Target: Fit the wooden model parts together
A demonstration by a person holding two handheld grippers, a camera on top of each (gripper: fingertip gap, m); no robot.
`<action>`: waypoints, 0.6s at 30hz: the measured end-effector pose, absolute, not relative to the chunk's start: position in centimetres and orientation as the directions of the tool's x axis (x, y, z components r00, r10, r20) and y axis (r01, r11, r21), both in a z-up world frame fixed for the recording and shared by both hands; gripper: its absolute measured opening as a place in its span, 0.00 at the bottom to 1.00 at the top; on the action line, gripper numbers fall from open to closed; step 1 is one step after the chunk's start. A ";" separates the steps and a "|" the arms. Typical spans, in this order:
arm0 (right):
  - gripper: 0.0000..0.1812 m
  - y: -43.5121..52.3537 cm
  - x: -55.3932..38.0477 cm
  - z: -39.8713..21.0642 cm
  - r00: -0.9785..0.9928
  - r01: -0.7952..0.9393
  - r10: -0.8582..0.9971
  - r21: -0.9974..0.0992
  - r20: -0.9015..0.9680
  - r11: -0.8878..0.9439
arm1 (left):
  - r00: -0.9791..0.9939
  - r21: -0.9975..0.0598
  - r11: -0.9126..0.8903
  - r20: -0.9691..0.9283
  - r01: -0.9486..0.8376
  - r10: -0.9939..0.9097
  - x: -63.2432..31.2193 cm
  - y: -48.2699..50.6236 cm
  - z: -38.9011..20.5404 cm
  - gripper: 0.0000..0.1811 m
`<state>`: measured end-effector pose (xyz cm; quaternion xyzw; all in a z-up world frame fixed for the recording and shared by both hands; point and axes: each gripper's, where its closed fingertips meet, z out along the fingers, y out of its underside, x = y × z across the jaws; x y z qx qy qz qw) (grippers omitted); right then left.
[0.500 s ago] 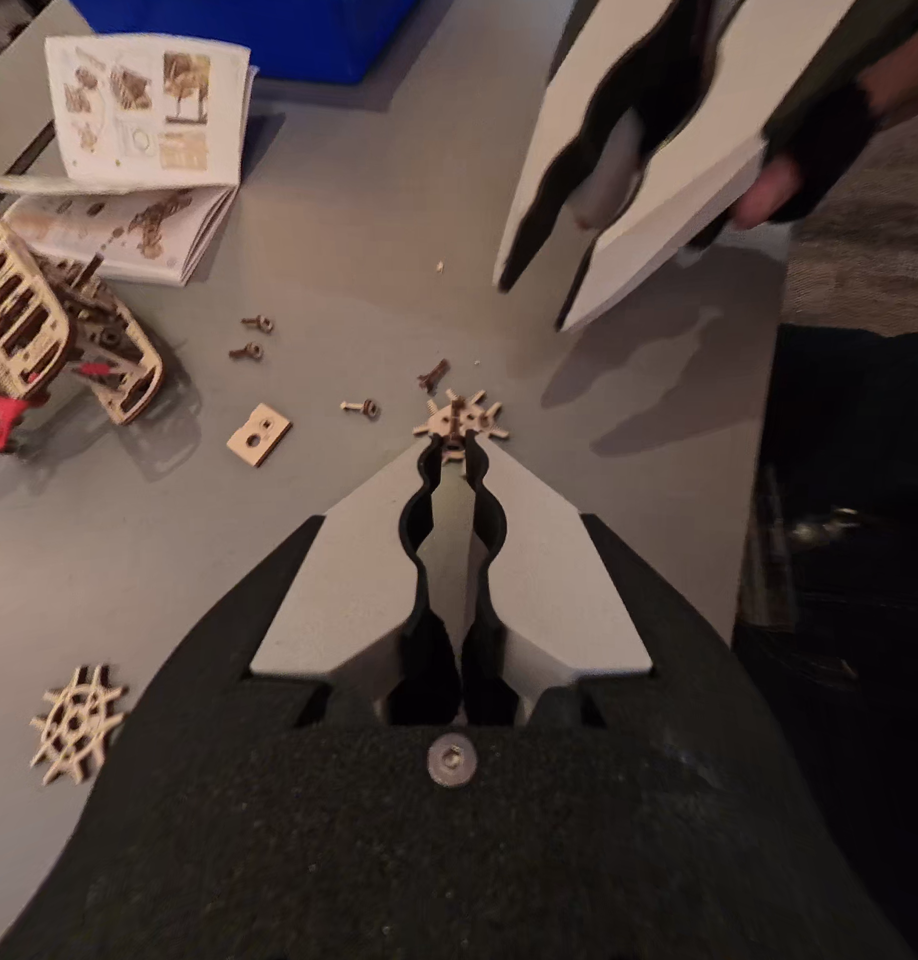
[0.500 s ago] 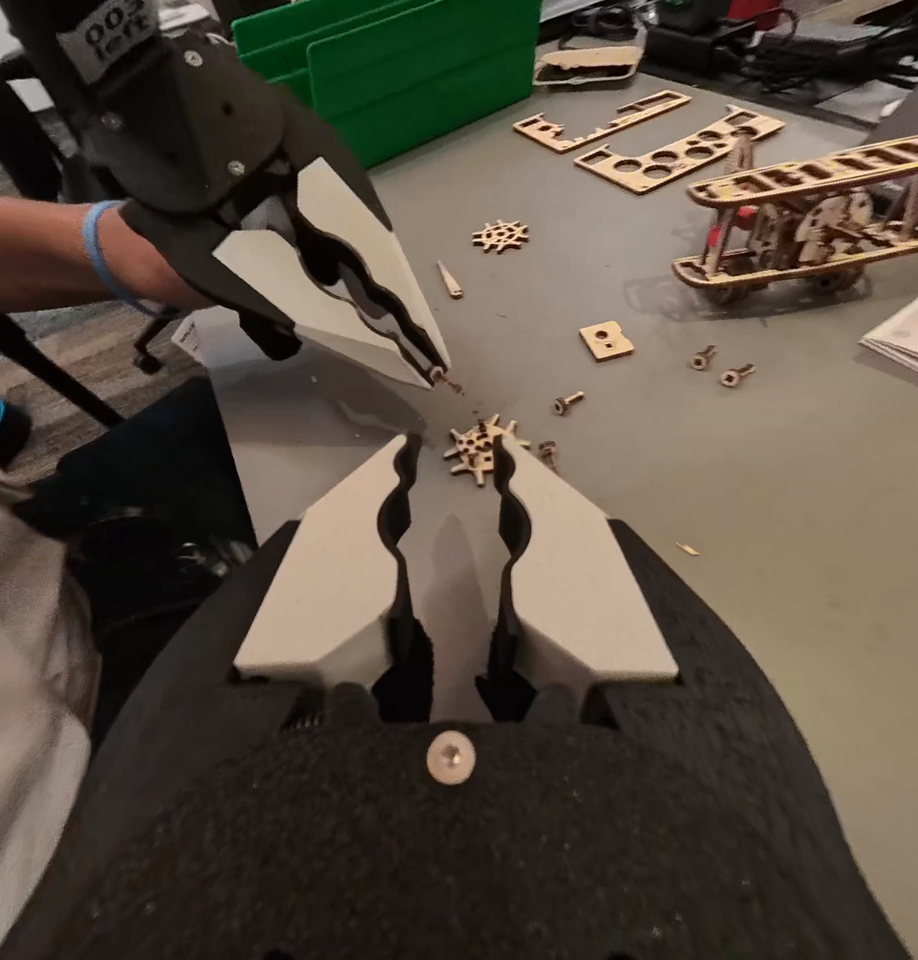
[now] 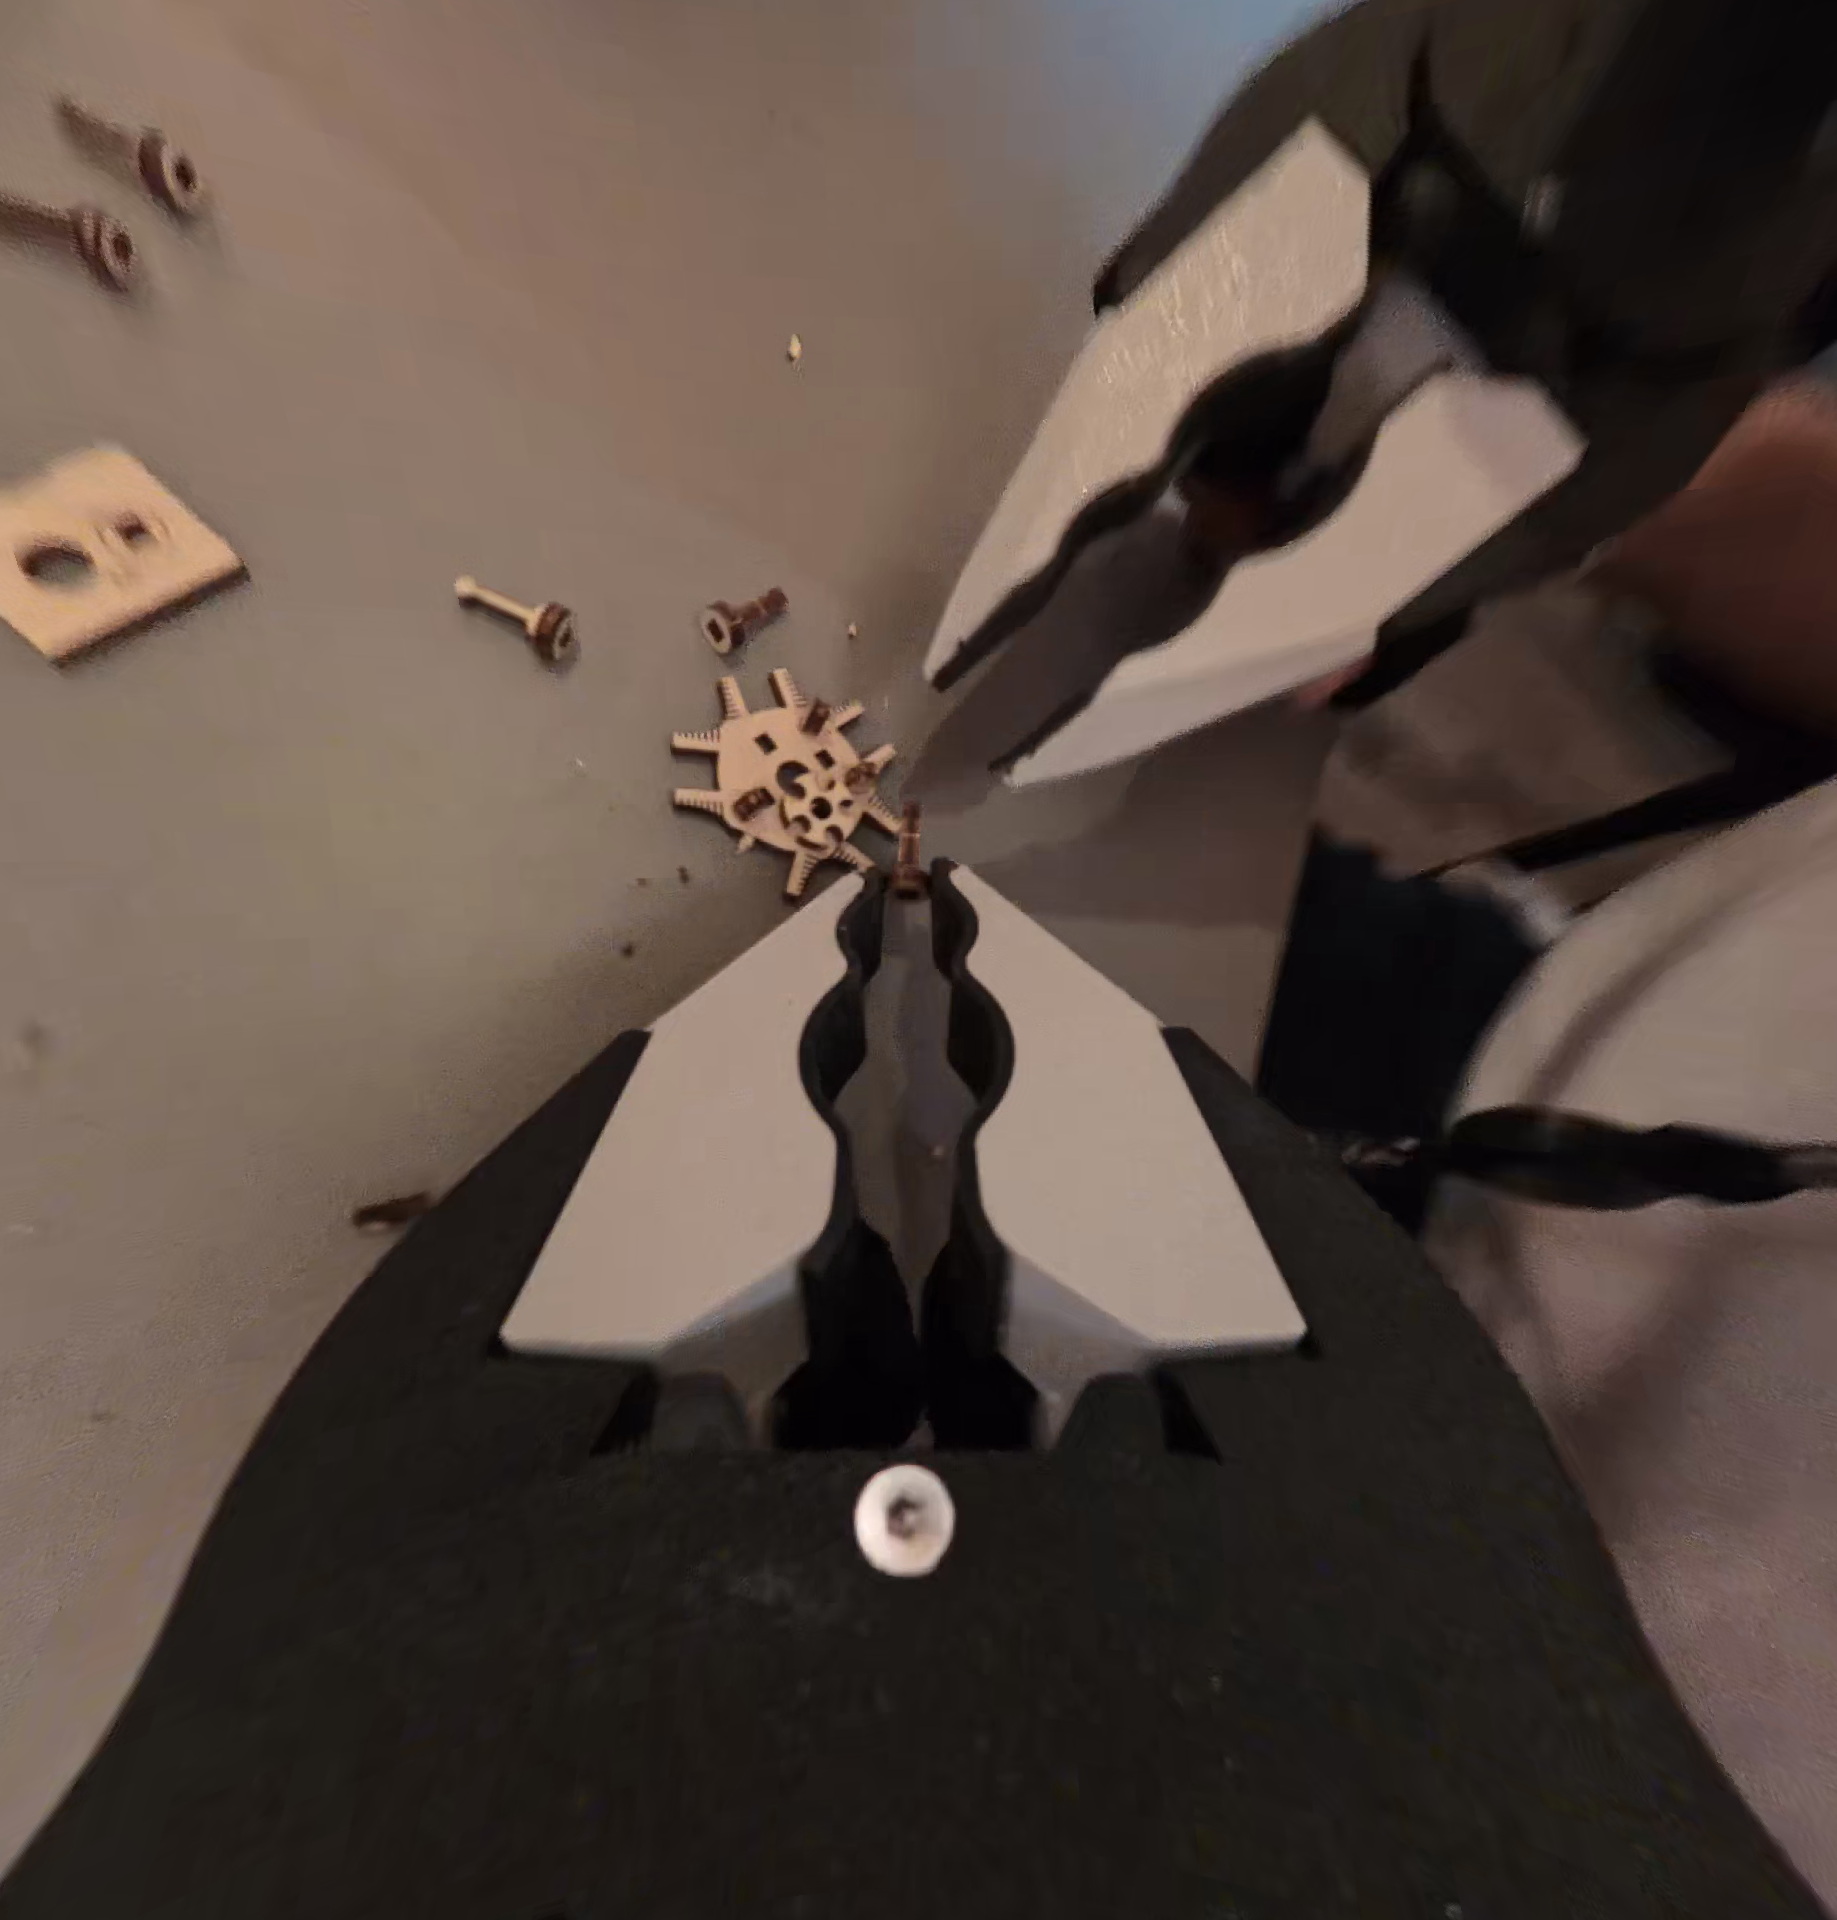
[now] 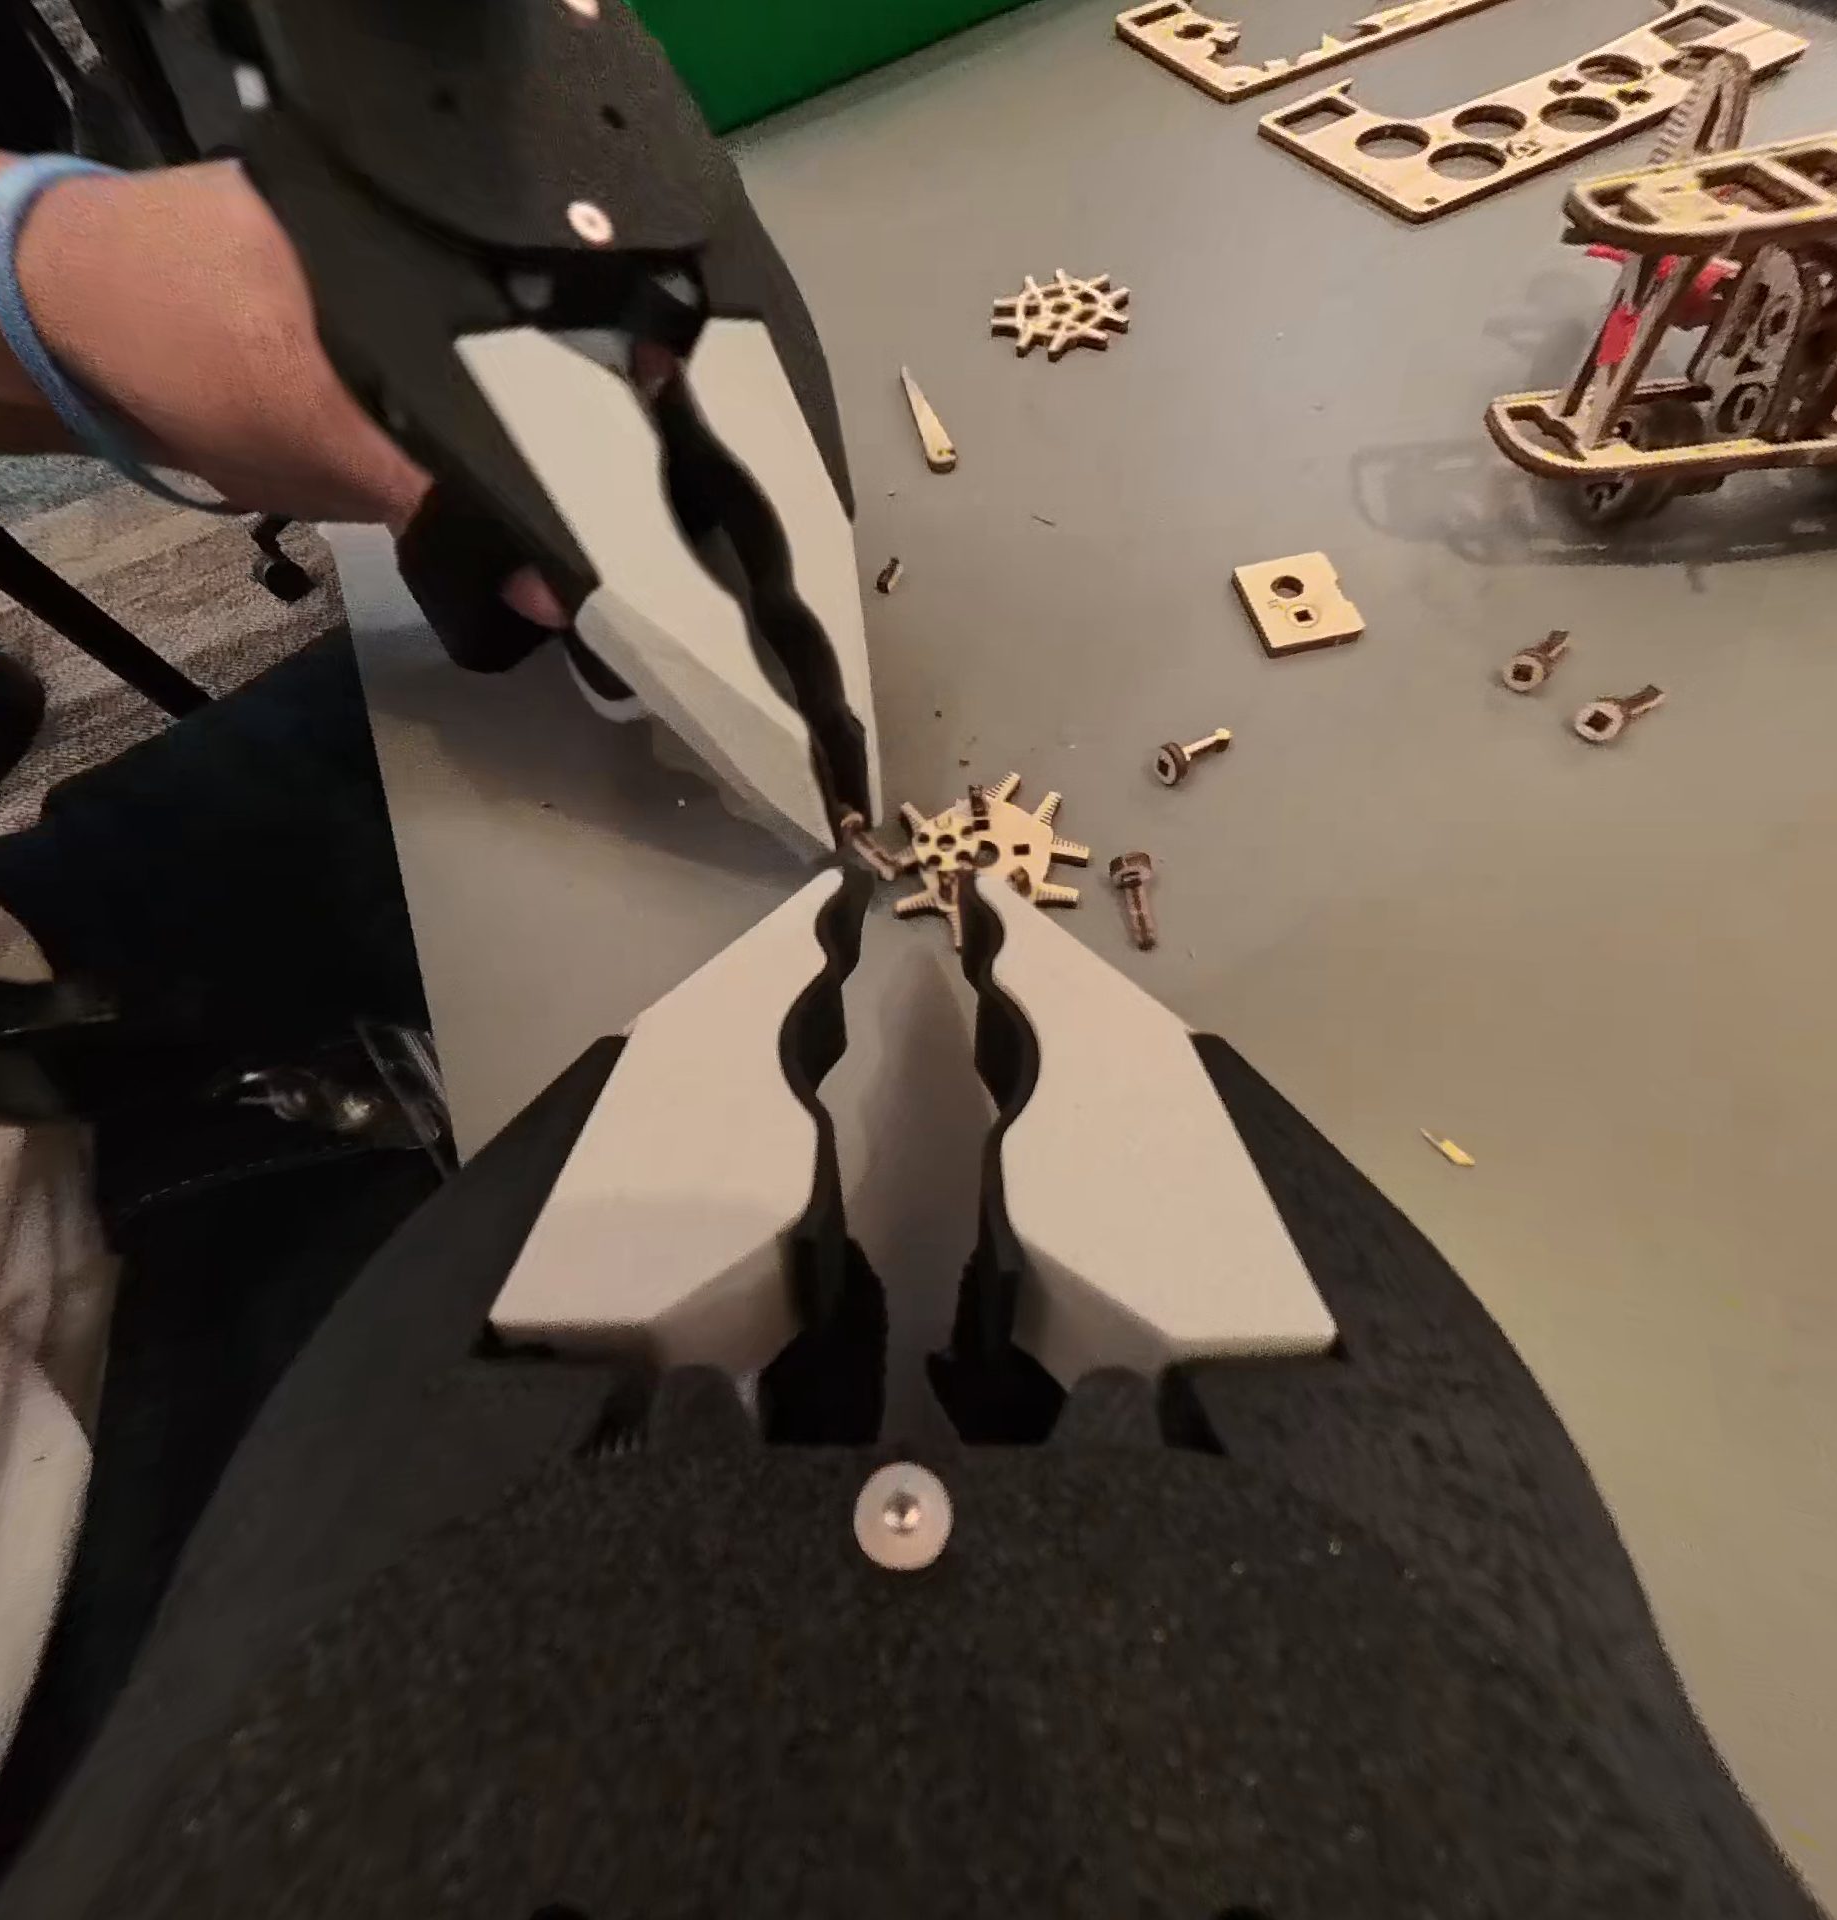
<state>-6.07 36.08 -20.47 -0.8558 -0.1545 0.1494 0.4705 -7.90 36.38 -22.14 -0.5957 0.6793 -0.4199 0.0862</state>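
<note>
A small spiked wooden gear (image 3: 789, 784) lies flat on the grey table (image 3: 478, 364); it also shows in the right wrist view (image 4: 981, 842). My left gripper (image 3: 906, 878) is shut on a tiny dark wooden pin (image 3: 909, 847) and holds it at the gear's edge. In the right wrist view the left gripper (image 4: 857, 821) comes down from the upper left with the pin (image 4: 872, 850) at its tips. My right gripper (image 4: 909, 888) is open and empty, low over the table, its right fingertip against the gear's near side. It shows blurred in the left wrist view (image 3: 966, 727).
Loose wooden pegs (image 4: 1189, 756) (image 4: 1134, 894) (image 4: 1537, 665) and a small holed plate (image 4: 1298, 608) lie right of the gear. A wooden biplane model (image 4: 1724, 364), a spoked wheel (image 4: 1061, 312) and punched sheets (image 4: 1496, 125) sit farther back. The table edge (image 4: 374, 727) runs on the left. The grippers are tip to tip, or close to it.
Both grippers have come down and in toward the gear. The left one brought the pin from above the gear to its edge. The right jaws have narrowed a little.
</note>
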 end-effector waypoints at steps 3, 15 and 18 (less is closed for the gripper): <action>0.09 36.2 -6.3 -20.3 0.906 0.137 0.413 -0.860 -0.092 -0.491 | -0.187 -0.588 -0.307 0.631 -0.748 -0.753 -7.7 36.2 -20.9 0.04; 0.09 36.7 -6.6 -21.0 0.914 0.229 0.407 -0.836 0.009 -0.498 | 0.087 -0.272 -0.619 0.870 -0.737 -0.486 -7.8 37.1 -21.5 0.03; 0.10 37.2 -6.6 -20.4 0.911 0.232 0.412 -0.842 0.012 -0.487 | 0.105 -0.261 -0.627 0.868 -0.734 -0.484 -7.9 37.3 -21.7 0.03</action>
